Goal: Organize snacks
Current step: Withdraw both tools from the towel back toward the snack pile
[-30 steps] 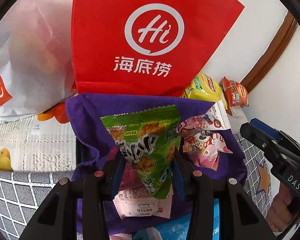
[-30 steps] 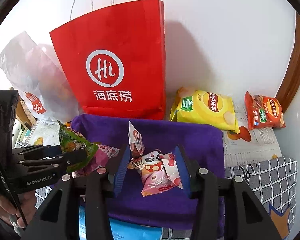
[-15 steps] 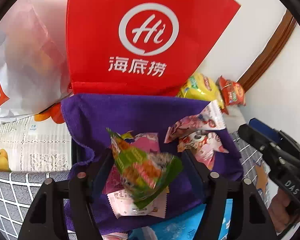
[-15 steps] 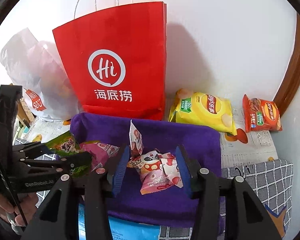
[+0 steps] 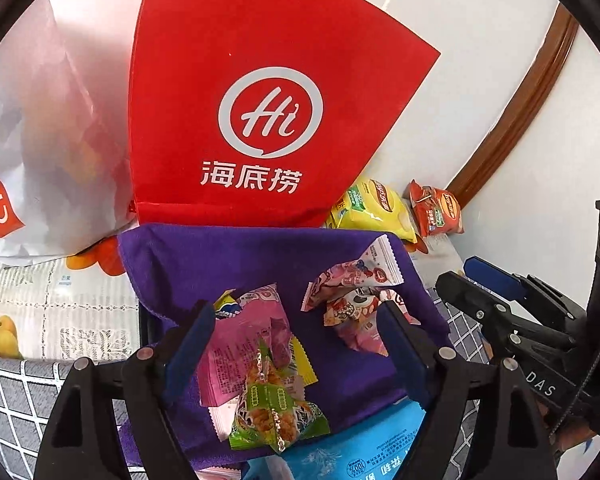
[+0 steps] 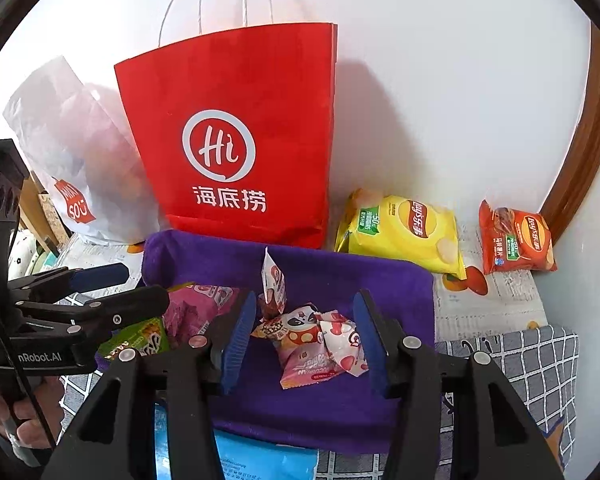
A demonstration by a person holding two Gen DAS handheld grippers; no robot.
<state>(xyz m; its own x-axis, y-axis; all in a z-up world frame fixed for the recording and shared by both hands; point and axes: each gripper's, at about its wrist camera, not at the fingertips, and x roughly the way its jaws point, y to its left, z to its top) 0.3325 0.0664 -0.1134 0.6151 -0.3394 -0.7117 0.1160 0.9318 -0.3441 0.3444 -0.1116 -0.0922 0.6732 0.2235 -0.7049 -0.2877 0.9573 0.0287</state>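
A purple cloth-lined bin [image 5: 228,256] [image 6: 340,276] holds small snack packets. A green snack packet [image 5: 276,420] [image 6: 140,338] lies loose on a pink packet [image 5: 244,352] at the bin's left side. My left gripper [image 5: 296,348] [image 6: 112,284] is open and empty above them. A cluster of pink-and-white packets [image 5: 352,300] [image 6: 316,340] lies in the bin's middle. My right gripper [image 6: 304,336] [image 5: 472,280] is open around that cluster, not touching it as far as I can tell.
A red paper bag [image 6: 236,148] and a white plastic bag [image 6: 72,152] stand behind the bin against the wall. A yellow chip bag [image 6: 404,232] and an orange chip bag [image 6: 516,240] lie at the back right. A blue packet [image 5: 364,448] sits in front.
My left gripper opened and let go of the green packet, which dropped onto the pink packet in the bin. The right gripper stayed open over the pink-and-white packets.
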